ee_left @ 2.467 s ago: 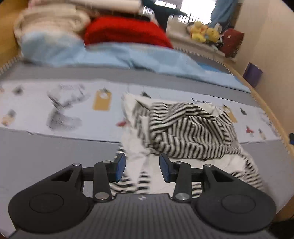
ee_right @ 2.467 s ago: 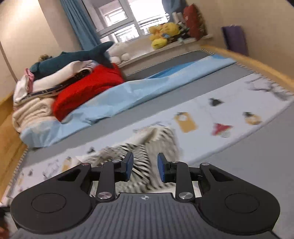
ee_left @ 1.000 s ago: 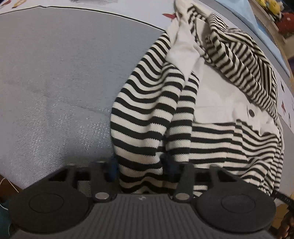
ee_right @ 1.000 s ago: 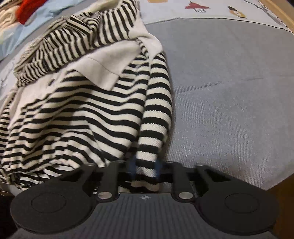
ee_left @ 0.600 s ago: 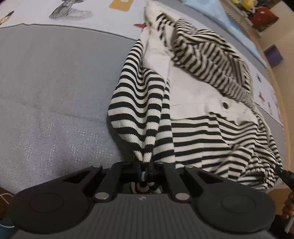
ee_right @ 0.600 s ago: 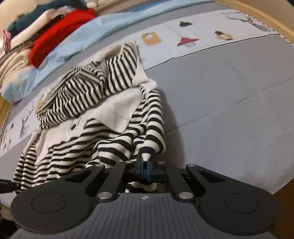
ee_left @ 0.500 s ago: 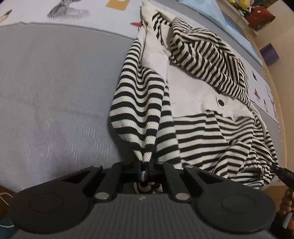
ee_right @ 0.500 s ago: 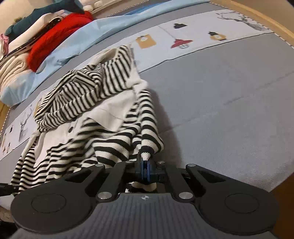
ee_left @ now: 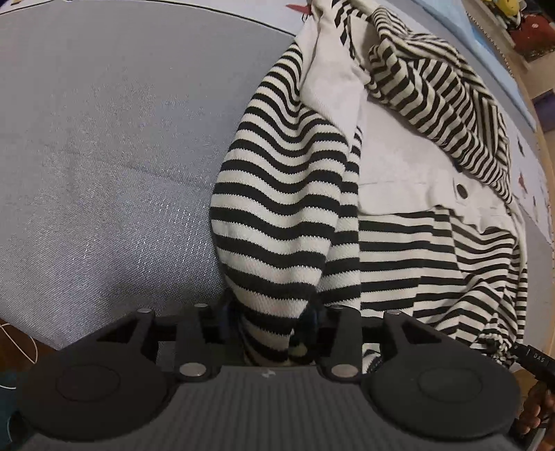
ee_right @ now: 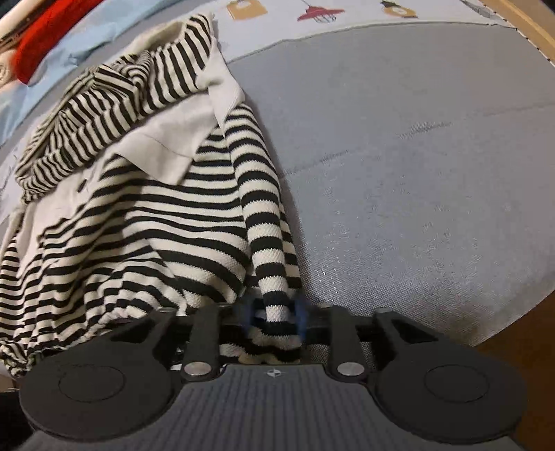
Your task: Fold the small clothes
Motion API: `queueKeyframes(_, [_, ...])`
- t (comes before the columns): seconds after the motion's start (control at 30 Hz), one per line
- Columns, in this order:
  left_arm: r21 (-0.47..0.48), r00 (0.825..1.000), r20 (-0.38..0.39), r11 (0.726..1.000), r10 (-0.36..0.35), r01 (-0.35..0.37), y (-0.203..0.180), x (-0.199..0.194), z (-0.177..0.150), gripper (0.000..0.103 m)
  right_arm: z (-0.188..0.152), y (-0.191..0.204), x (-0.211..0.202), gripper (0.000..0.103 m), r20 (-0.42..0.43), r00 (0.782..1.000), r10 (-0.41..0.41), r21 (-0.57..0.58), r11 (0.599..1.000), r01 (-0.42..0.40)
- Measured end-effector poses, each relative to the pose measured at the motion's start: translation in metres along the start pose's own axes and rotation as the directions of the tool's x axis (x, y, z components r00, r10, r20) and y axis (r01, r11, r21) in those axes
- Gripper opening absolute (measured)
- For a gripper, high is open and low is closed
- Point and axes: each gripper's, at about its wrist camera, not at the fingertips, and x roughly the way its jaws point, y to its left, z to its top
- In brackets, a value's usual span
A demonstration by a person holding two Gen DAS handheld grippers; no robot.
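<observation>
Left wrist view shows the striped garment lying crumpled on the grey bed cover, with its plain cream panel and one dark button facing up. One striped sleeve runs down to the left gripper, whose fingers stand apart on both sides of the cuff, so the gripper is released around the cloth and not clenched on it. In the right wrist view the same garment lies to the left, and the other sleeve passes between the fingers of the right gripper; these blue pads look blurred, also spread with space beside the cuff. Beyond the garment lie a printed sheet, a light blue blanket and a red cloth.
</observation>
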Motion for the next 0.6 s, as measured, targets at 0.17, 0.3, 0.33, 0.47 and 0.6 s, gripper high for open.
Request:
queueKeyframes(0.17, [0.025, 1.0, 0.0, 1.0, 0.009, -0.009, -0.003, 0.003, -0.001, 0.045, 0.002, 0.005, 0.011, 0.043, -0.019, 0.999, -0.03, -0.023, 0.999, 0.029])
queueKeyframes(0.3, [0.033, 1.0, 0.005, 0.999, 0.009, -0.009, -0.007, 0.004, -0.003, 0.045, 0.003, 0.003, 0.01, 0.044, -0.011, 0.999, -0.03, -0.018, 0.999, 0.03])
queueKeyframes(0.33, [0.03, 1.0, 0.006, 1.0, 0.007, -0.008, -0.006, 0.004, -0.002, 0.045, 0.003, 0.002, 0.008, 0.044, -0.004, 1.0, -0.029, -0.007, 1.0, 0.029])
queueKeyframes(0.47, [-0.007, 1.0, 0.015, 1.0, 0.007, -0.007, 0.001, 0.002, 0.0, 0.045, 0.005, -0.008, 0.003, 0.044, 0.027, 0.999, -0.033, 0.041, 0.999, 0.032])
queueKeyframes(0.6, [0.001, 1.0, 0.014, 1.0, 0.009, -0.009, -0.002, 0.002, -0.001, 0.044, 0.005, -0.017, 0.002, 0.045, 0.022, 0.999, -0.024, 0.073, 0.997, 0.022])
